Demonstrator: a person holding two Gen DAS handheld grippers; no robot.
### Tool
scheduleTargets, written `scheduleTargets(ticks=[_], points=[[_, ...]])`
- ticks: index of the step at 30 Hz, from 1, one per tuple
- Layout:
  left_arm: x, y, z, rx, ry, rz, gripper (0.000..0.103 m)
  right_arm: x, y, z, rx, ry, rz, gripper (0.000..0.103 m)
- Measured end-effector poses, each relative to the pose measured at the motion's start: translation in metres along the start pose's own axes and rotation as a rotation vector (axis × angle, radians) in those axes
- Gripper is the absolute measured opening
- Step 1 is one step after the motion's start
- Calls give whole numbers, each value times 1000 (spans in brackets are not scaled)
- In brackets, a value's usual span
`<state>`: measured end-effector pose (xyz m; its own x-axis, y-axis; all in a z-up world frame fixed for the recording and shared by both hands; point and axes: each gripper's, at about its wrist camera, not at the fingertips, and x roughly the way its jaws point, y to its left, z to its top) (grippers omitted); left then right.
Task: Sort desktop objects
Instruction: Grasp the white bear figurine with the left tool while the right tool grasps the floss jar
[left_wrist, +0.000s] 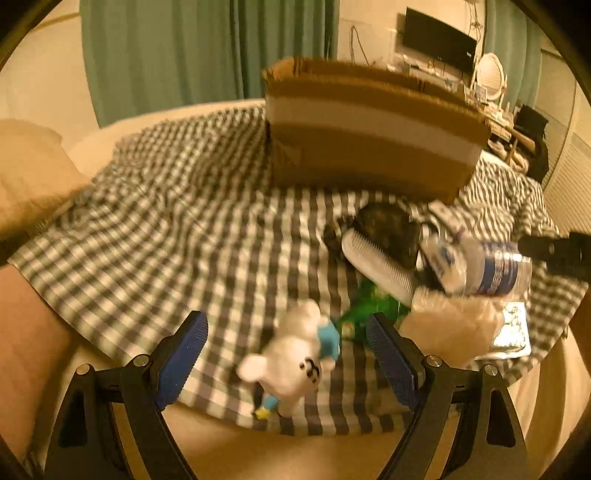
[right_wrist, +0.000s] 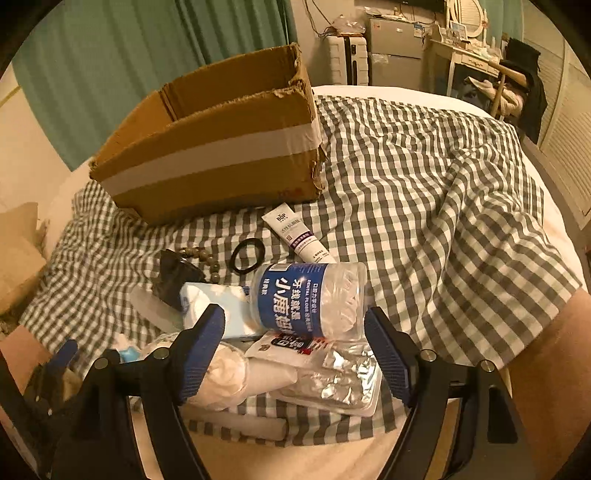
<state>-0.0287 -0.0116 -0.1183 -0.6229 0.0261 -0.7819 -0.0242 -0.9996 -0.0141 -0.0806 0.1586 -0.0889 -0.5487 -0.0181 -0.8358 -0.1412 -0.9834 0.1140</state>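
A cardboard box (left_wrist: 373, 129) stands open at the back of a checked cloth; it also shows in the right wrist view (right_wrist: 218, 147). My left gripper (left_wrist: 286, 347) is open, its fingers either side of a white plush bear (left_wrist: 291, 358). Beside the bear lie a green bottle (left_wrist: 373, 302), a white comb (left_wrist: 380, 266) and a dark pouch (left_wrist: 391, 229). My right gripper (right_wrist: 295, 332) is open around a clear jar with a blue label (right_wrist: 306, 299). A blister pack (right_wrist: 332, 380), a white tube (right_wrist: 299, 236) and a black ring (right_wrist: 245, 254) lie close by.
The checked cloth (right_wrist: 443, 192) covers a bed, rumpled at the right. A bead string (right_wrist: 207, 258) and a tissue pack (right_wrist: 218, 306) lie left of the jar. Green curtains (left_wrist: 207, 48) hang behind. A desk with clutter (right_wrist: 476, 55) stands far right.
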Motion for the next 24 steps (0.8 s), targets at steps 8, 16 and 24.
scheduleTargets(ticks=[8,16,24], points=[[29,6,-15,9,68,29,91,26,14,0,-44,31,-45,86],[45,-4,-25,95,96,62,90,40,23,4,-85,14,-148,92],[48,-8,-24,112,100,19,62,51,5,7,-5,42,-155,93]])
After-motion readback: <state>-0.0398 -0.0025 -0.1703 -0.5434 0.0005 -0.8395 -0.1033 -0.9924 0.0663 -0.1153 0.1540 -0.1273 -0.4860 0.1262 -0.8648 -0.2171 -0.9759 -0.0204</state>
